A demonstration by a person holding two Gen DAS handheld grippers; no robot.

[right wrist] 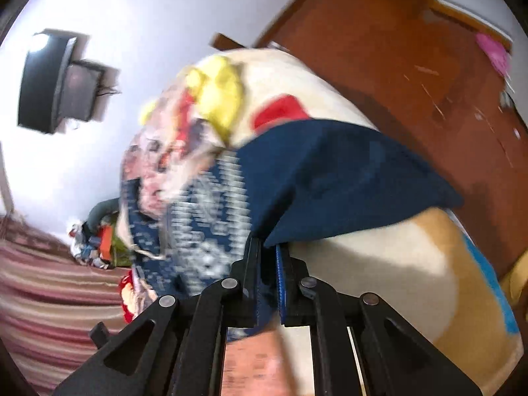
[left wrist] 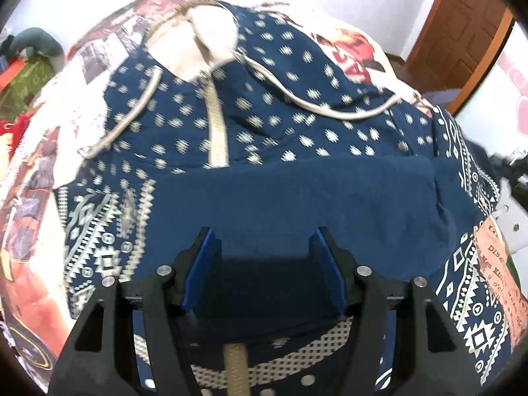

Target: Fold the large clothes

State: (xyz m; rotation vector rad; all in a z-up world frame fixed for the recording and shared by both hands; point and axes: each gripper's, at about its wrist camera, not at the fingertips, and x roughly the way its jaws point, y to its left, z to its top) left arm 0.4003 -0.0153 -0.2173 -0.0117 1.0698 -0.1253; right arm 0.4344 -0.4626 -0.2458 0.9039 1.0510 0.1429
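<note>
A navy hoodie (left wrist: 297, 125) with cream star dots, patterned bands, a cream zipper and cream drawstrings lies spread on a printed blanket (left wrist: 39, 178). My left gripper (left wrist: 264, 241) is open, its blue-padded fingers (left wrist: 203, 264) wide apart just above the hoodie's plain navy panel. My right gripper (right wrist: 269, 247) is shut on a plain navy part of the hoodie (right wrist: 346, 171), which is lifted and drapes over the fingers. The patterned body shows blurred to the left in the right wrist view (right wrist: 204, 224).
The blanket covers a bed (right wrist: 379, 264). A yellow patch (right wrist: 221, 95) shows on the blanket. Clutter (left wrist: 19, 66) lies at the far left. A wooden door (left wrist: 462, 26) and reddish floor (right wrist: 412, 66) lie beyond. A dark wall-mounted box (right wrist: 49, 79) hangs on the white wall.
</note>
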